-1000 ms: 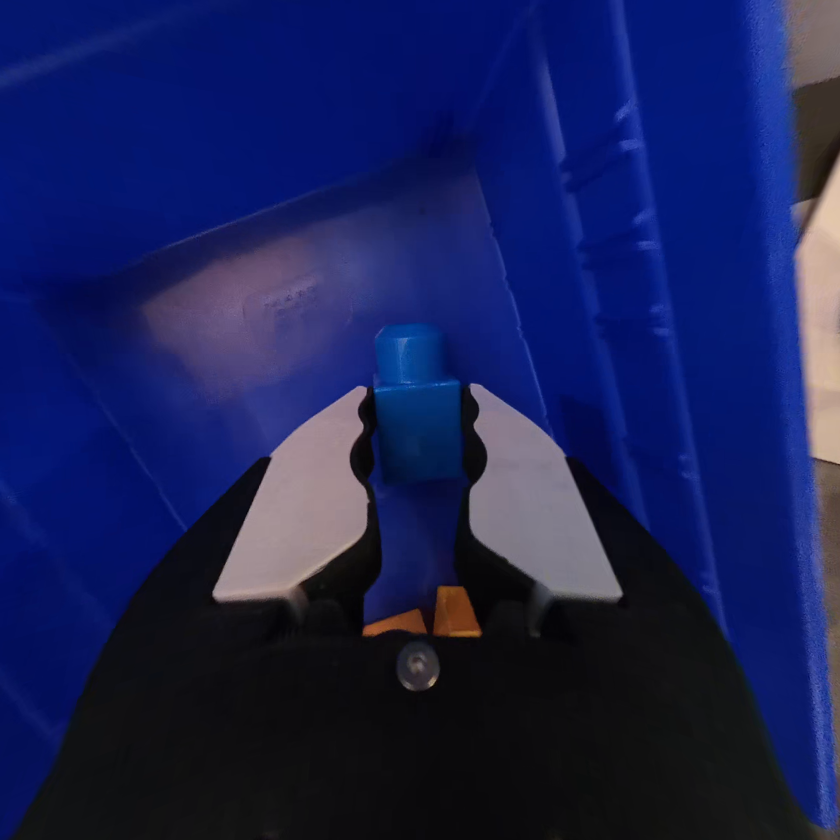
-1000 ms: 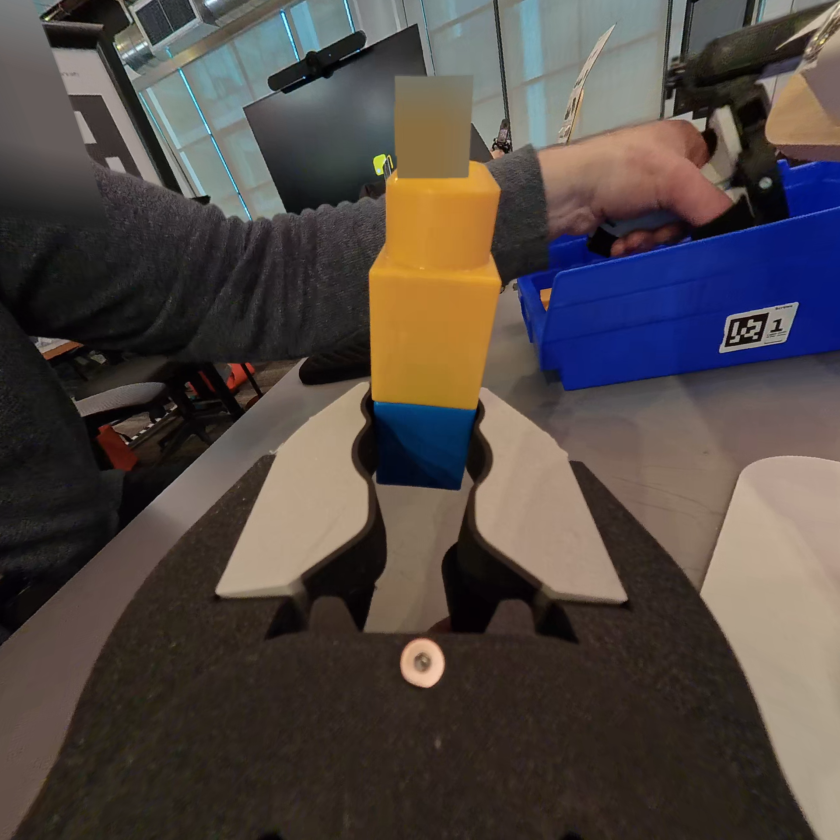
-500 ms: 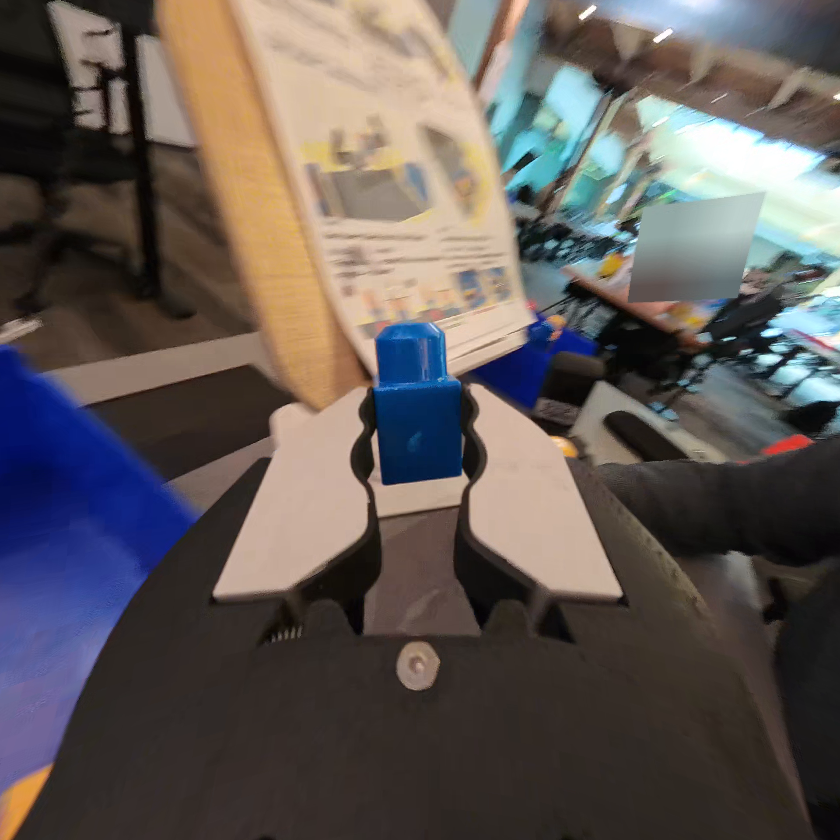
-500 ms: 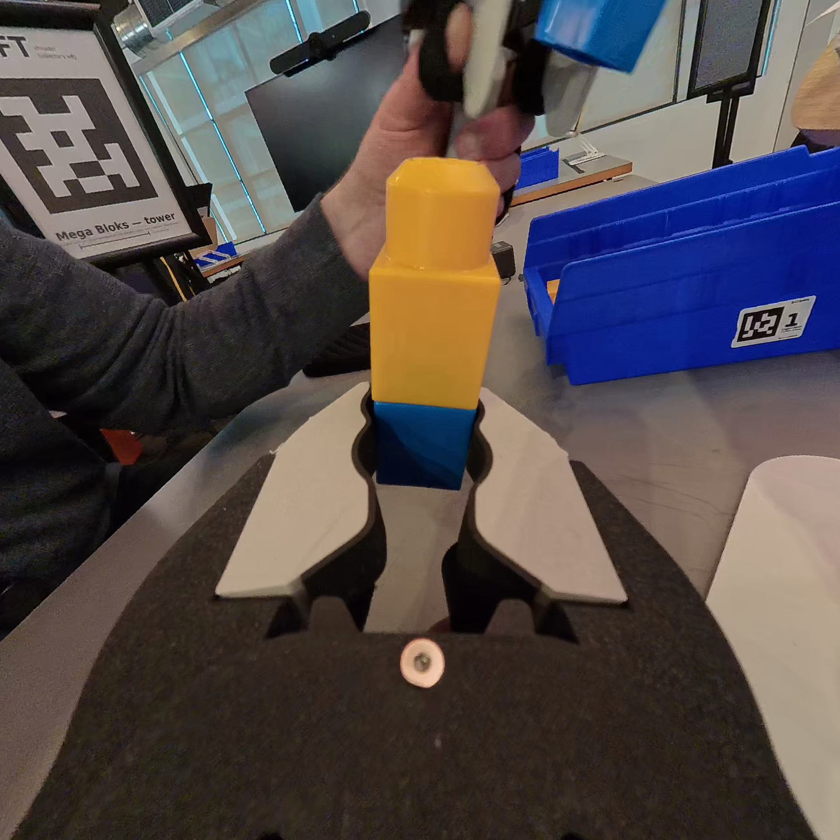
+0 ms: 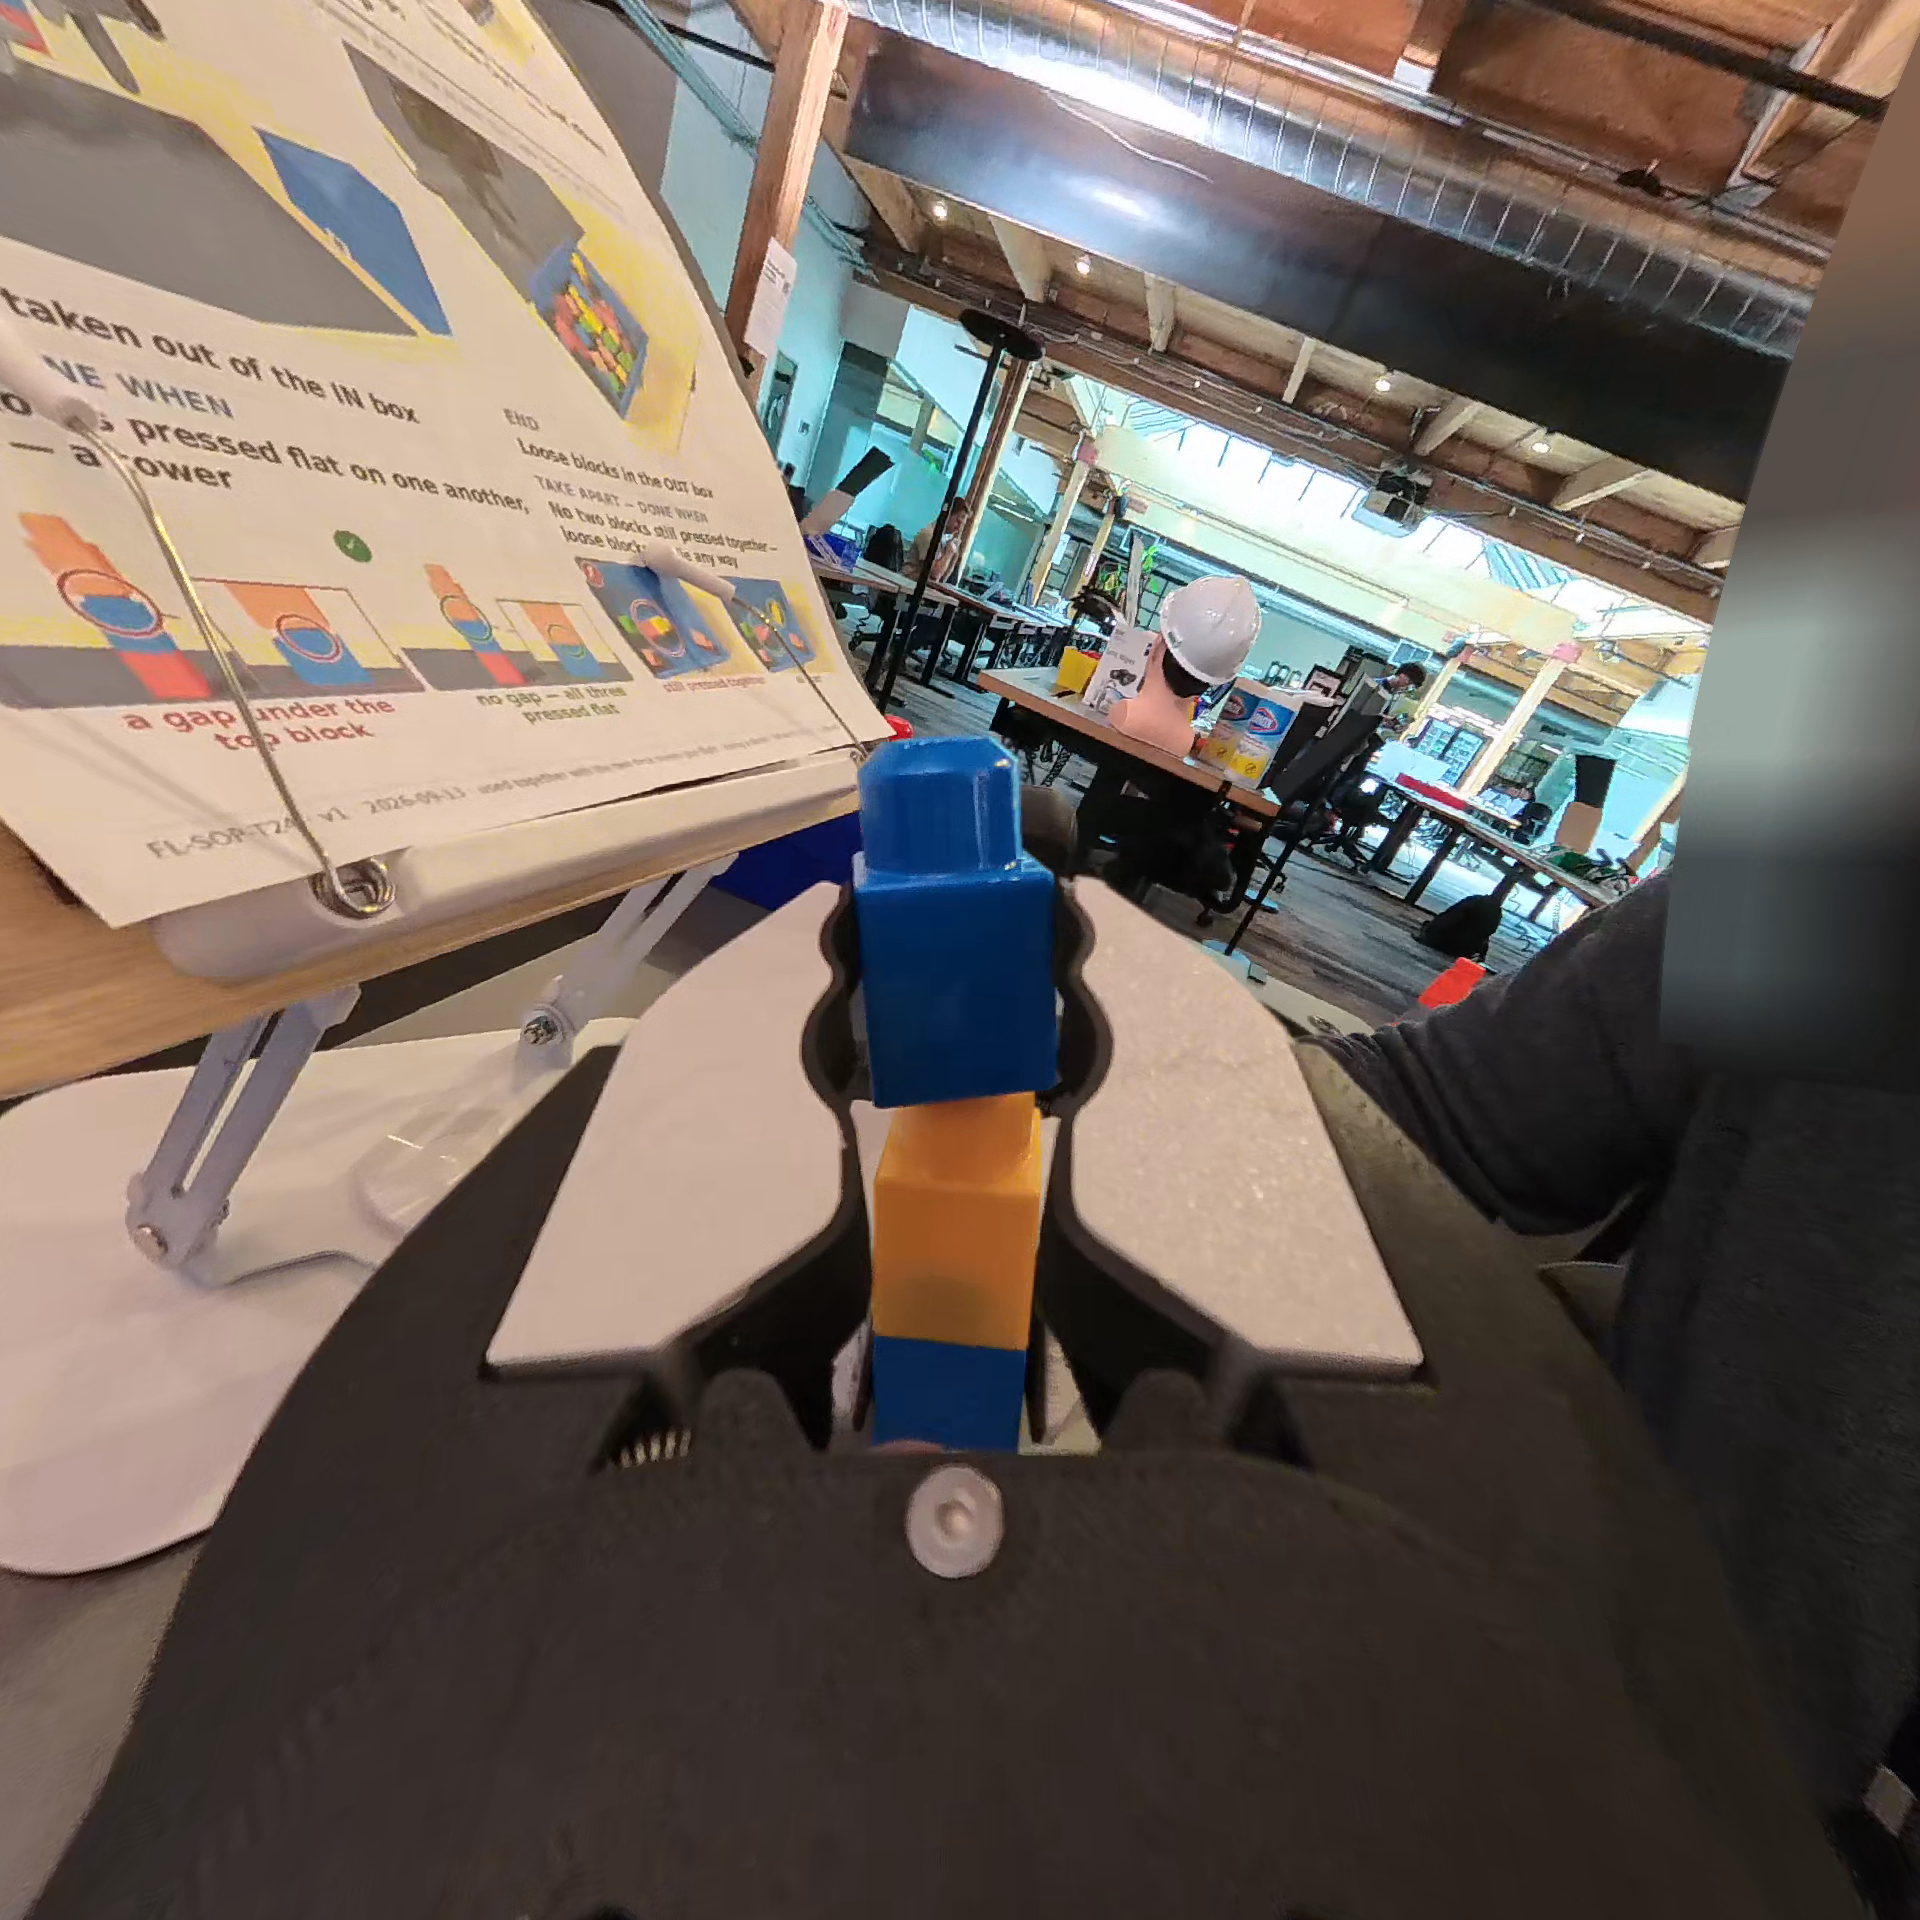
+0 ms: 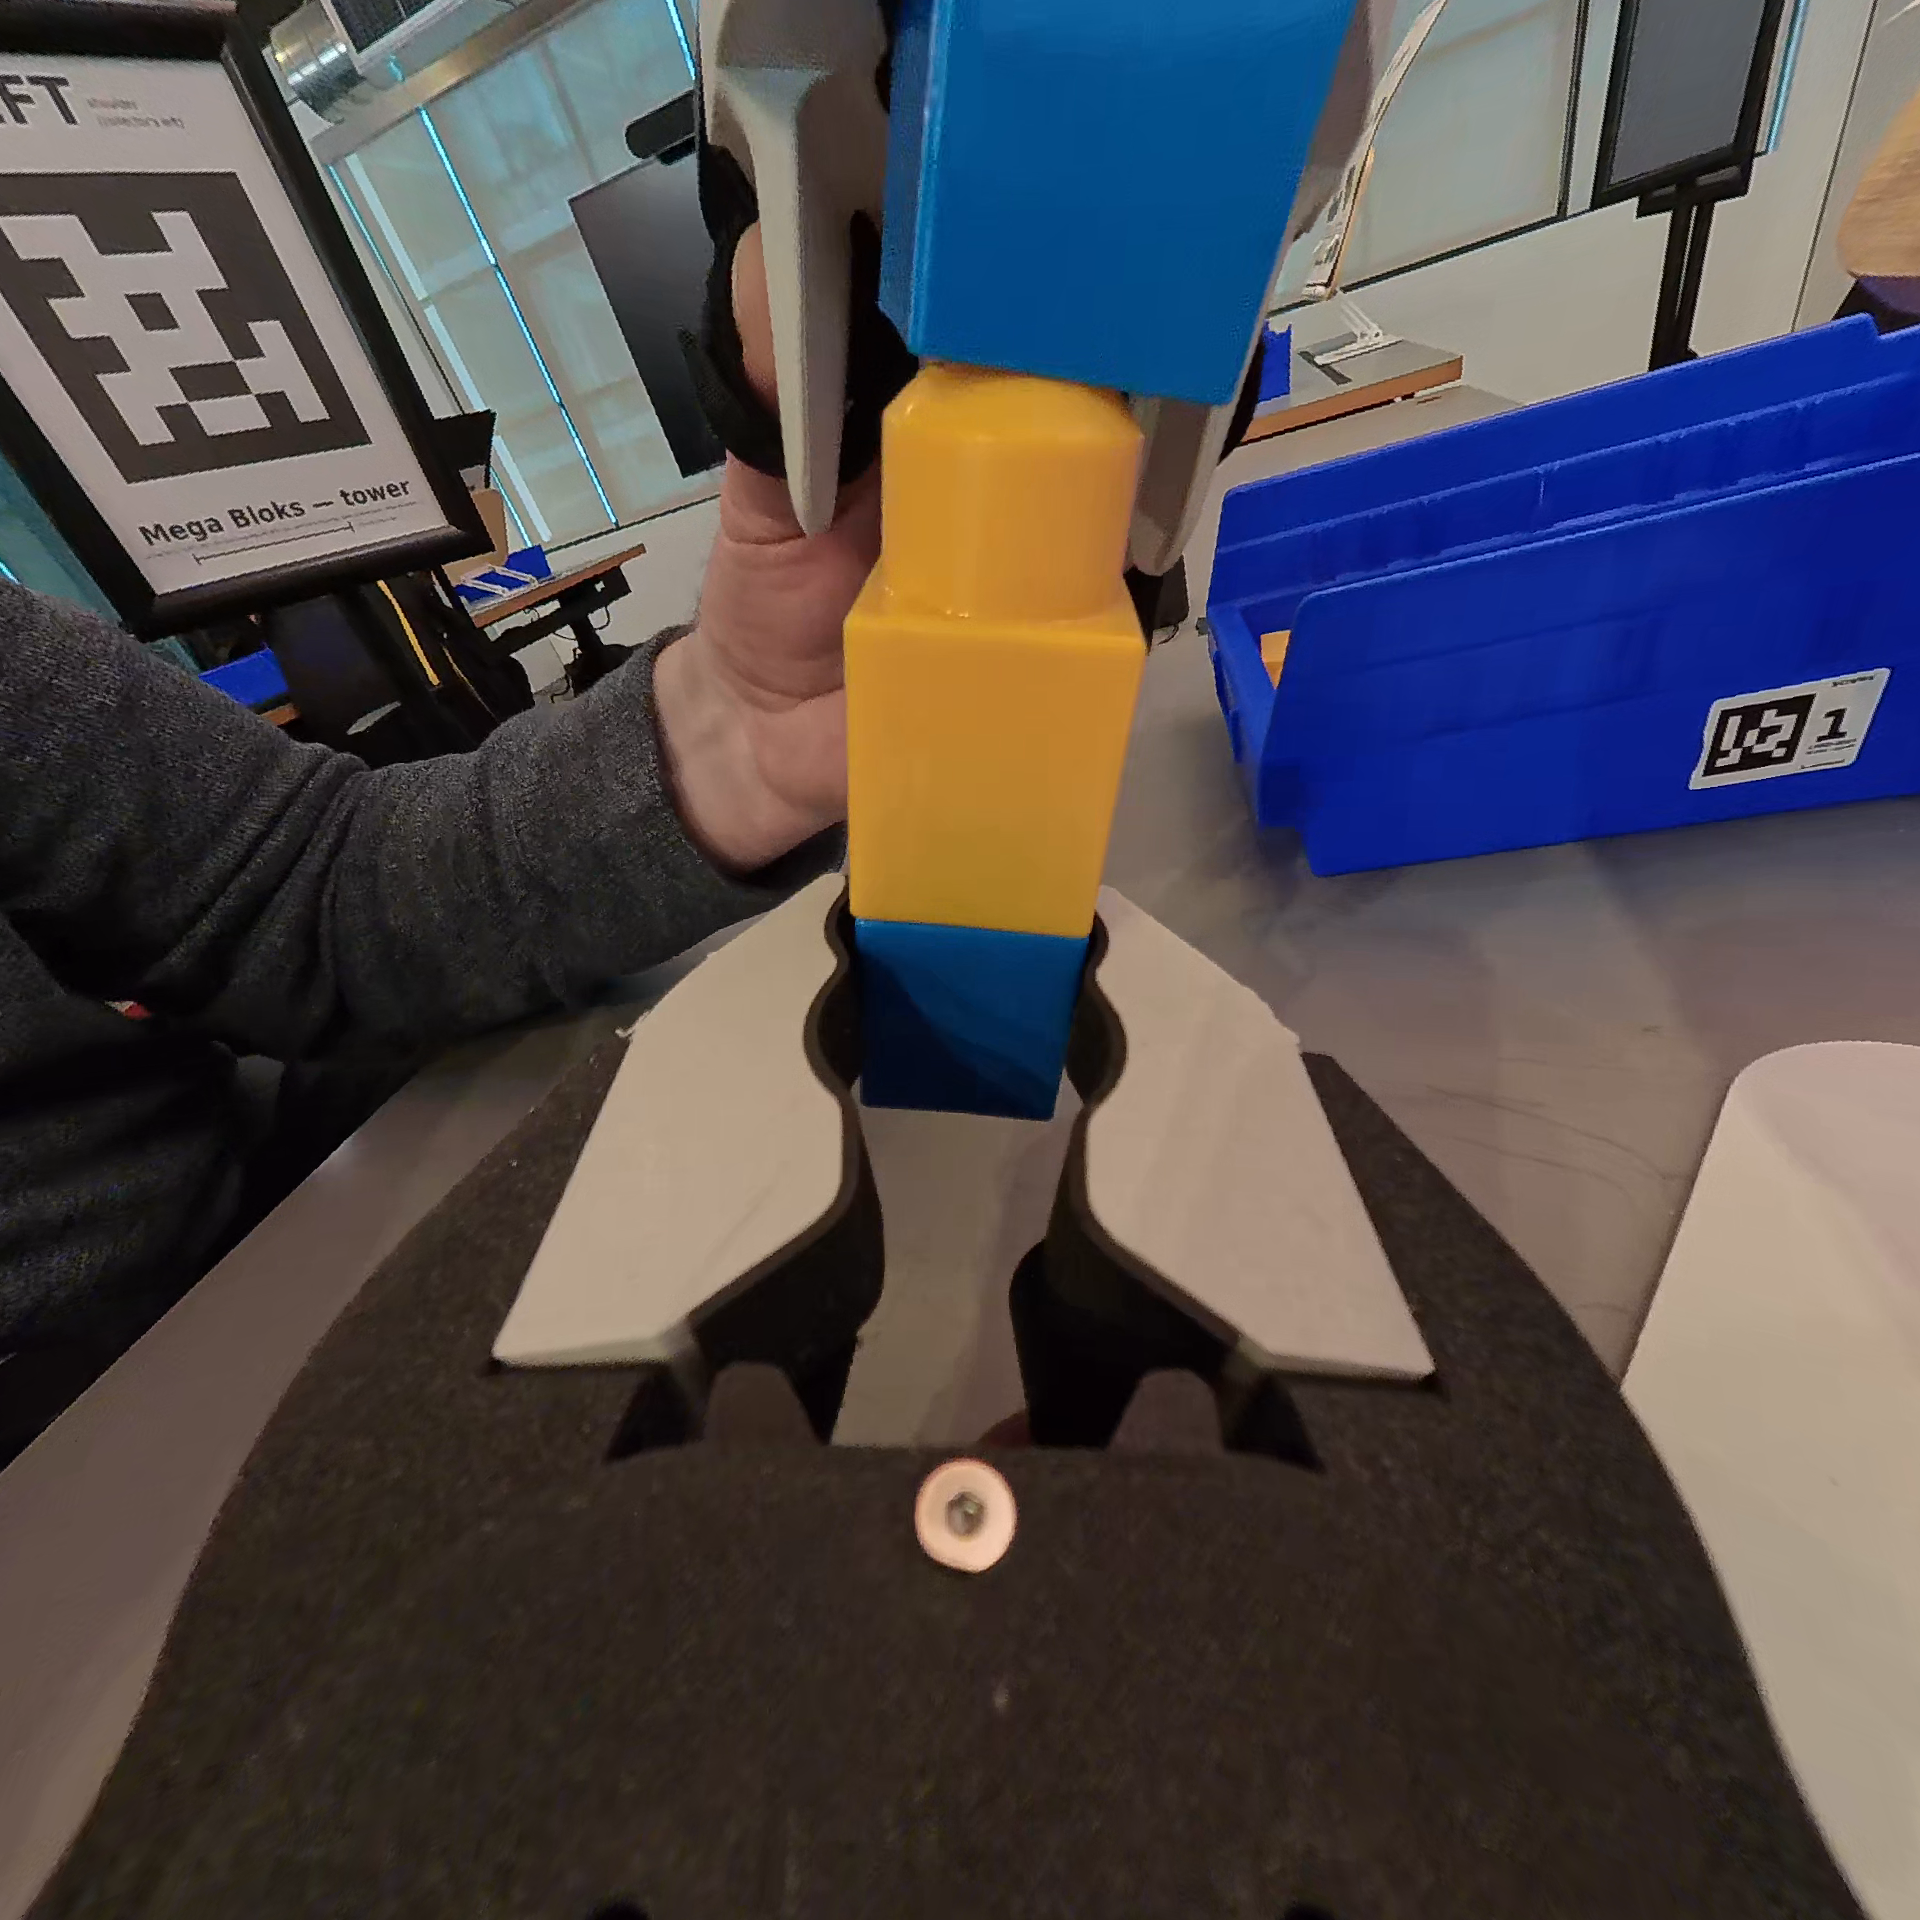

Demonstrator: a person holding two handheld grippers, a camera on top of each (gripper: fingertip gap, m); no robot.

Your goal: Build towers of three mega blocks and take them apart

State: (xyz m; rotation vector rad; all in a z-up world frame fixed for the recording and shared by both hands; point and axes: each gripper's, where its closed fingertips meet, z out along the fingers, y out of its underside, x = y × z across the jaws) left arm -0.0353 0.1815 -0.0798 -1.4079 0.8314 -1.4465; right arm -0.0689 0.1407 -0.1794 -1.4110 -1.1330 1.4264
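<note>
My right gripper (image 6: 961, 1023) is shut on a dark blue block (image 6: 961, 1023) with a yellow block (image 6: 987, 748) pressed onto it, standing on the grey table. My left gripper (image 5: 954, 987) is shut on a second blue block (image 5: 954, 987) and holds it on the yellow block's stud, slightly tilted. In the left wrist view the yellow block (image 5: 954, 1221) and the bottom blue block (image 5: 945, 1392) show below it. In the right wrist view the top blue block (image 6: 1091, 187) sits over the yellow stud, between the left gripper's fingers (image 6: 795, 312).
A blue bin (image 6: 1579, 665) with a tag sticker stands on the table at the right. An instruction sheet on a white stand (image 5: 343, 499) is at the left. A framed marker sign (image 6: 177, 312) stands behind. A person's sleeve (image 6: 312, 862) crosses the left side. Across from one pair of fingers to the other is roughly 11 cm.
My left gripper came out of the blue bin with the blue block, swung over, and set it onto the yellow block's stud. My right gripper held its two-block stack still.
</note>
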